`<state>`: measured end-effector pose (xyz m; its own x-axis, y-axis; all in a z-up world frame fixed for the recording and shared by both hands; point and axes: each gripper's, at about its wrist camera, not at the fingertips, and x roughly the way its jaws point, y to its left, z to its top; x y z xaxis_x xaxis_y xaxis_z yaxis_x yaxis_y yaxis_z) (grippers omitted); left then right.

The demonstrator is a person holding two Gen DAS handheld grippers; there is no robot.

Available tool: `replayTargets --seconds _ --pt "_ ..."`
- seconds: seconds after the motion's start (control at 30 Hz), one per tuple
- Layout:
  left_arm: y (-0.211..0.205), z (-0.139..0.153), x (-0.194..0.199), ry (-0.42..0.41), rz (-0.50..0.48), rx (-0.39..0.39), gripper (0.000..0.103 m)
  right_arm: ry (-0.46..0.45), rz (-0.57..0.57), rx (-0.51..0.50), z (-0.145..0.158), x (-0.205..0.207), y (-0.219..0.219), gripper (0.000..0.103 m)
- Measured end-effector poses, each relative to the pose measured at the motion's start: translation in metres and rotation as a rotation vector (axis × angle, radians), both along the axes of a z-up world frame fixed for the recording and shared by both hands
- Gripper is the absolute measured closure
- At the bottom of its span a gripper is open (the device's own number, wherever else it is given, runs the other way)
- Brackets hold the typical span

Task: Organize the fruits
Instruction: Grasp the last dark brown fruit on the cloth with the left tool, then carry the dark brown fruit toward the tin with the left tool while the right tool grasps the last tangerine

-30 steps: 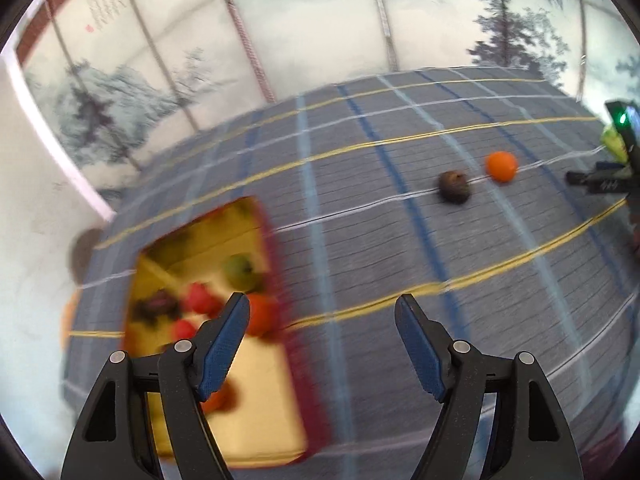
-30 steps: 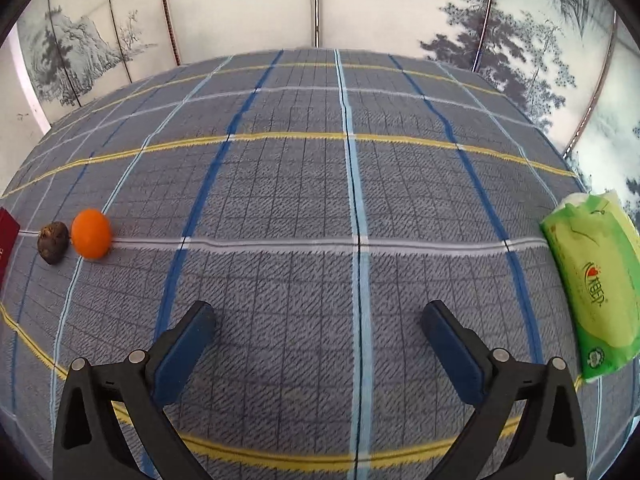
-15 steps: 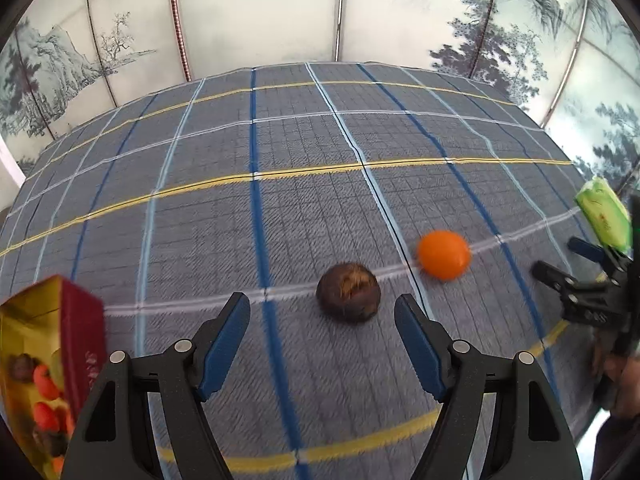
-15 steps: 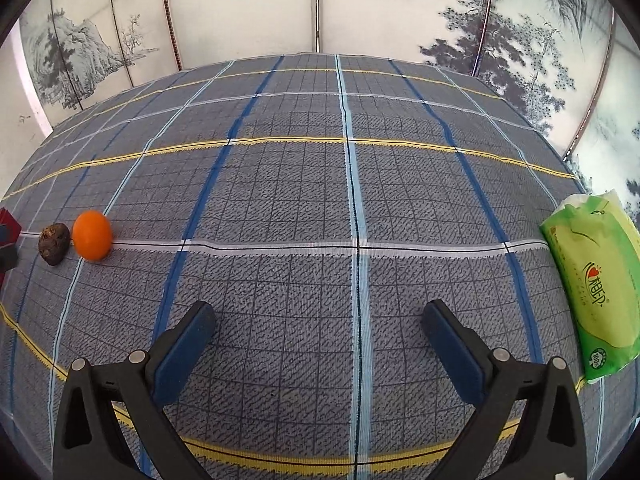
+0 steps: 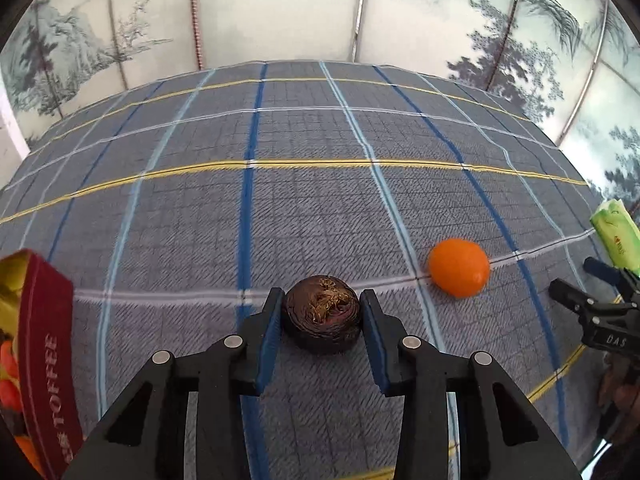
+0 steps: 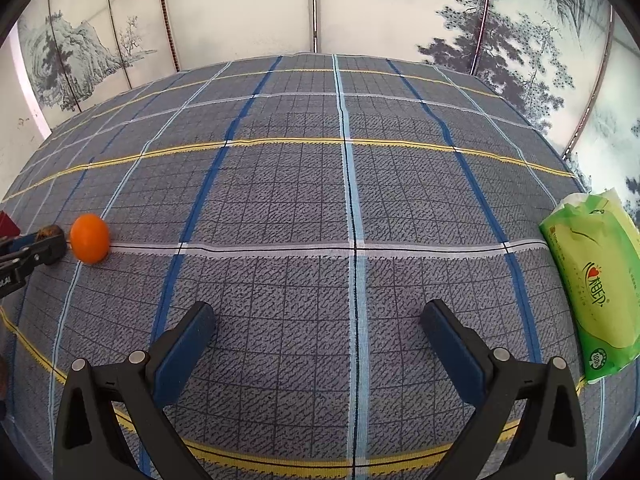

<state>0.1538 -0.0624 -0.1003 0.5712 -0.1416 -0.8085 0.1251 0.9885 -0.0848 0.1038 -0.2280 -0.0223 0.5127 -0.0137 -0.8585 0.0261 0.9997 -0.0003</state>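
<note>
Left gripper [image 5: 322, 316]: jaws have just been closing, now pinching the dark brown fruit [image 5: 322, 314] on the worktop [image 5: 280, 220]. Orange fruit [image 5: 459, 267] lies just beside. Right gripper [image 6: 318, 322]: jaws spread, nothing between.

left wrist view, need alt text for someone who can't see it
The left gripper has just closed around a dark brown round fruit on a plaid tablecloth. An orange lies just to its right, a red box with fruit inside stands at the left edge, and the right gripper shows at the right edge.
</note>
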Motion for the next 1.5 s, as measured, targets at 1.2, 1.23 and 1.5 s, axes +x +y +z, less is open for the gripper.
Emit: replayTargets --seconds 1.2,1.23,1.5 --pt "0.071 0.058 -0.129 -0.125 0.09 0.041 0.064 -0.222 0.22 0.165 0.045 -0.036 0.068 0.0" --pt "0.073 0.059 -0.131 -0.128 0.093 0.044 0.064 -0.222 0.239 0.166 0.045 -0.035 0.074 0.0" --pt "0.089 0.065 -0.145 -0.14 0.119 0.055 0.063 -0.184 0.351 0.195 0.038 -0.014 0.103 0.0"
